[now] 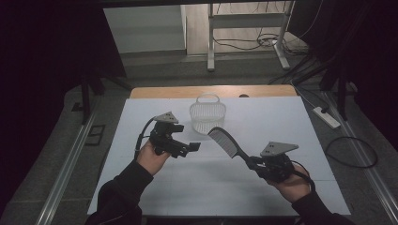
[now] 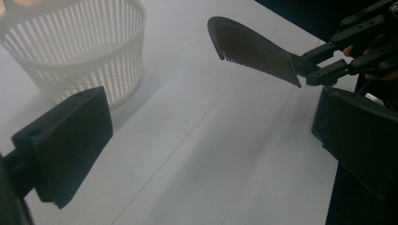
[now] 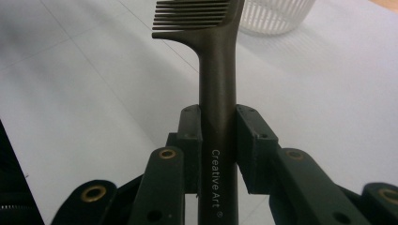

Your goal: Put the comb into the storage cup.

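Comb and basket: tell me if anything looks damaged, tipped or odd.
Nothing stands out. The right gripper clamps the dark comb squarely by its handle, teeth even and unbroken, held above the table. The white basket stands upright and looks empty. The left gripper is open, holding nothing.

The high view is dim, its left and right edges almost black; only the white table (image 1: 281, 122) catches light. The gripper views are brighter. Soft shadows lie beside the basket (image 2: 89, 51). The near jaws blur, and the comb (image 3: 218, 93) stays sharp.
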Motion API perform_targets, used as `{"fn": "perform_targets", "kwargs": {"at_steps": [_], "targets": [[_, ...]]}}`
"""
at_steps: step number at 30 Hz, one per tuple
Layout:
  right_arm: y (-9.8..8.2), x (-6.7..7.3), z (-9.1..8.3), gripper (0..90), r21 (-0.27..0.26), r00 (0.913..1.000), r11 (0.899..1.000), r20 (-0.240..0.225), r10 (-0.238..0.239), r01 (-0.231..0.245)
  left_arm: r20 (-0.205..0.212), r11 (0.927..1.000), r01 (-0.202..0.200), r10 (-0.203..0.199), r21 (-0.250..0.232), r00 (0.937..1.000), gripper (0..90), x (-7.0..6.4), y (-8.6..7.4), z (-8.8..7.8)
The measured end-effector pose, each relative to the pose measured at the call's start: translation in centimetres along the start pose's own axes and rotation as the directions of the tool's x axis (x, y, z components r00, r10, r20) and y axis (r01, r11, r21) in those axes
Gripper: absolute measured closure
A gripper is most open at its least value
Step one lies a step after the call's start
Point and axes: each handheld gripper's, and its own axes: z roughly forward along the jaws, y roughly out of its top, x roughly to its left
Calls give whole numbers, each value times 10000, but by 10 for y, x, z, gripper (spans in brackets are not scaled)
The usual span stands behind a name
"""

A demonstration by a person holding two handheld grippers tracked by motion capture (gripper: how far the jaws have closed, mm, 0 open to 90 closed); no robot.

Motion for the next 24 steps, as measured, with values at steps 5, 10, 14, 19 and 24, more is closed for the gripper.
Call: {"fn": "perform_targets", "kwargs": {"at_steps": [5, 10, 14, 19, 24], "targets": [[2, 6, 2, 723, -99, 9997, 9997, -74, -216, 216, 137, 9998, 161, -160, -73, 9998, 0, -1, 1, 1], [4, 14, 3, 723, -257, 9986, 9984, -154, -500, 496, 454, 9996, 283, -284, 15, 9986, 0, 0, 0, 4], [6, 20, 5, 723, -367, 9965, 9962, -222, -800, 791, 606, 9993, 362, -363, 29, 9975, 0, -1, 1, 6], [7, 28, 8, 723, -468, 9929, 9927, -372, -1131, 1113, 861, 9987, 504, -505, 41, 9950, 0, 0, 2, 8], [8, 33, 9, 723, -574, 9898, 9897, -482, -1338, 1310, 1065, 9975, 699, -701, 55, 9918, 0, 1, 2, 10]]}}
